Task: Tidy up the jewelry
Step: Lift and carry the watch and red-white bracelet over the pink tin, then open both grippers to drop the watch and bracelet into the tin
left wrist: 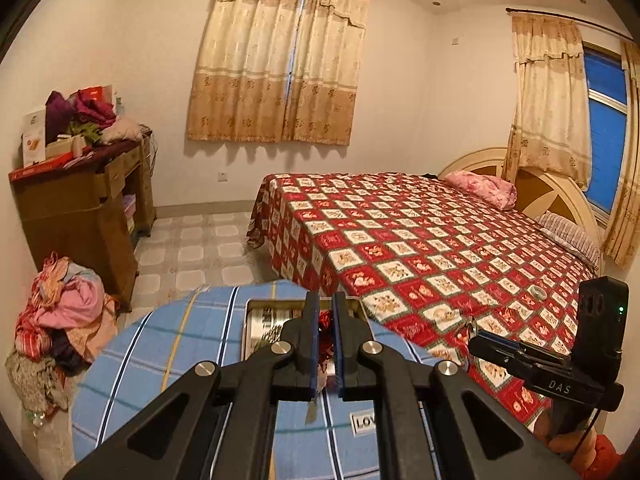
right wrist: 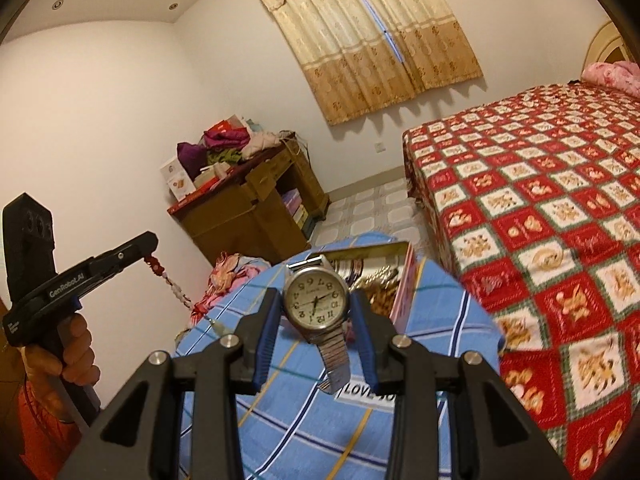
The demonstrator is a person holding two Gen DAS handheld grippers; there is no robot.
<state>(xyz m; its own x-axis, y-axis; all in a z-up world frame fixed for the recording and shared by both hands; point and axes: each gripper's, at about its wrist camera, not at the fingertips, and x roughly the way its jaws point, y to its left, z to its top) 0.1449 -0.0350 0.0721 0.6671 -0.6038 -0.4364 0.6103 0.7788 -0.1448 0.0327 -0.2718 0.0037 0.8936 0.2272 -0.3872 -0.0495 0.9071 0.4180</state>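
Observation:
My left gripper (left wrist: 325, 322) is shut on a red and white beaded strand (left wrist: 325, 330), which hangs down from it in the right wrist view (right wrist: 168, 280). My right gripper (right wrist: 316, 312) is shut on a silver wristwatch (right wrist: 316, 300) with a cream dial and metal band, held above a blue plaid cushion (right wrist: 320, 420). An open metal jewelry tin (left wrist: 264, 320) sits on the cushion just beyond both grippers; gold pieces (right wrist: 380, 296) lie in it. The right gripper shows at the right in the left wrist view (left wrist: 476, 340).
A bed with a red checked cover (left wrist: 420, 248) fills the right side; a small ring-like object (left wrist: 536, 292) lies on it. A brown dresser (left wrist: 80, 204) piled with clothes stands by the left wall. A clothes heap (left wrist: 60, 320) lies on the tiled floor.

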